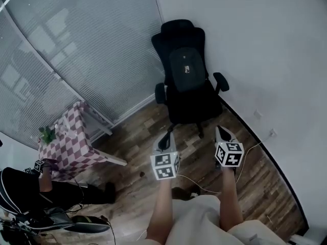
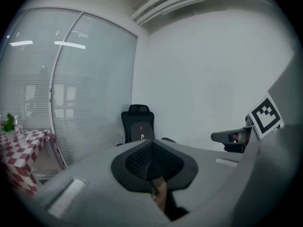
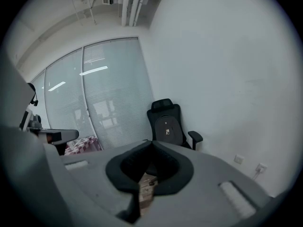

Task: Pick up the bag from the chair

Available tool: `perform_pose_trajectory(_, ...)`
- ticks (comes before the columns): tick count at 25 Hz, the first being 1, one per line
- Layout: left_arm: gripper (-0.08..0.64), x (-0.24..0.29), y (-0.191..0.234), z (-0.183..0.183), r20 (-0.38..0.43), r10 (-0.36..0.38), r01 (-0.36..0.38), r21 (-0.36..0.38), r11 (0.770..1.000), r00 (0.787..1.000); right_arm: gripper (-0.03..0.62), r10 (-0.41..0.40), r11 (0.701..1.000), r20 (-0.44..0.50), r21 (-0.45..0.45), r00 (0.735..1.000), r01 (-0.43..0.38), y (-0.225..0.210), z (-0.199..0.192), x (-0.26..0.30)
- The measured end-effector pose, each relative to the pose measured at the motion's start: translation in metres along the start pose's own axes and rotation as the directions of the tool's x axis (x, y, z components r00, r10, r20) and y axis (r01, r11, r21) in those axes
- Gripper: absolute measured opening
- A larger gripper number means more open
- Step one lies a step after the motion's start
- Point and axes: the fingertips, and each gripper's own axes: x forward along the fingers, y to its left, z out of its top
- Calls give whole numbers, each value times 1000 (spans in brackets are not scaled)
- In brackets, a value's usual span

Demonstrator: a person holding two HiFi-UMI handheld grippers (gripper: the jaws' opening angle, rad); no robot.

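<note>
A black office chair (image 1: 190,98) stands in the corner, between the window wall and the white wall. A dark bag (image 1: 187,69) with a small pale label leans upright against its backrest. The chair (image 2: 138,126) and bag (image 2: 140,131) show small and far off in the left gripper view, and chair (image 3: 166,122) and bag (image 3: 167,128) do too in the right gripper view. My left gripper (image 1: 166,137) and right gripper (image 1: 221,131) are held side by side over the wooden floor, short of the chair and pointing at it. Both are shut with nothing between the jaws.
A small table (image 1: 71,142) with a pink checked cloth and a green plant (image 1: 47,133) stands at the left by the blinds. A person in black (image 1: 30,190) sits low at the bottom left. A white cable (image 1: 204,185) runs across the floor to a wall socket (image 1: 272,133).
</note>
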Motion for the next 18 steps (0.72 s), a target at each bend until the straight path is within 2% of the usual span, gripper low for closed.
perform_pose_trajectory(7, 8, 7, 11, -12, -1, -10, 10, -12, 1000, 1000, 0, 24, 1000, -43, -3, 999, -24, -12, -14, 11)
perform_pose_trajectory(14, 8, 70, 6, 6, 11, -52, 52, -5, 999, 999, 0, 21, 1000, -53, -4, 998, -21, -40, 6, 41)
perform_pose_trajectory(18, 8, 113, 3, 5, -8, -78, 78, -39, 996, 997, 0, -3, 1000, -76, -20, 997, 2, -66, 15, 66)
